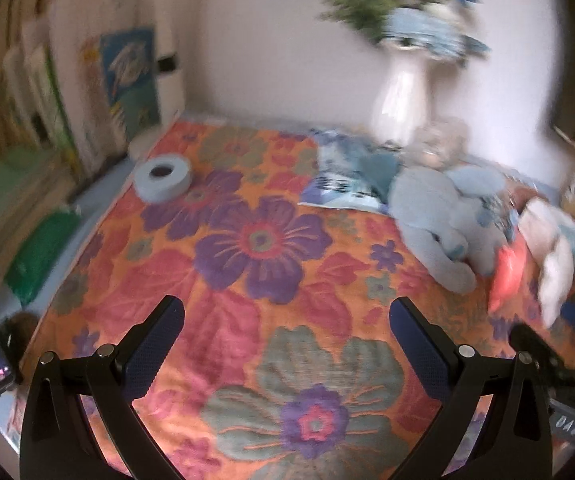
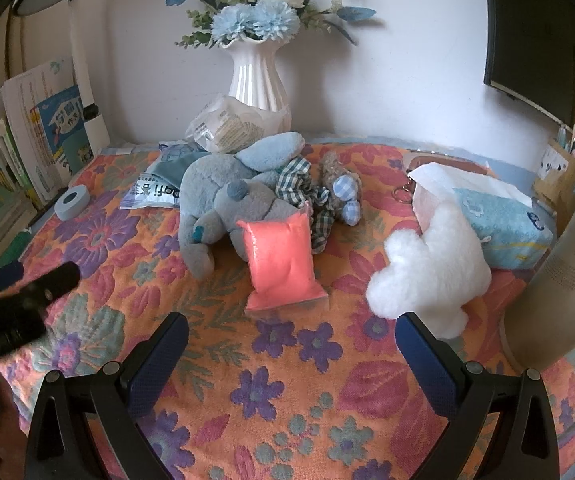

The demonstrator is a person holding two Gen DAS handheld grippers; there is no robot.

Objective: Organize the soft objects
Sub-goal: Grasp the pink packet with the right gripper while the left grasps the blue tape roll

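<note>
Both my hand-held grippers hang above the counter's orange floral quilted cloth (image 2: pixel 287 400), nothing picked yet. My right hand-held gripper (image 2: pixel 291 344) is spread wide and empty; my left hand-held gripper (image 1: pixel 287 332) likewise gapes wide with nothing in it, over bare cloth on the near left. The soft things sit in a loose heap toward the far middle: a grey-blue plush elephant (image 2: pixel 223 204), a salmon-pink sealed plastic pouch (image 2: pixel 281 256) leaning on its belly, a checked fabric scrunchie (image 2: pixel 307 188) behind, and a fluffy white plush toy (image 2: pixel 427 268) on the right, touching a pale blue tissue pack (image 2: pixel 503 220). My judgement: the pouch is nearest the right jaws, so take it first. Approach low, straddle its narrow near edge, close gently since the filling will shift, and lift clear without dragging the elephant. The white ribbed vase (image 2: pixel 257 84) behind looks tippable.
</note>
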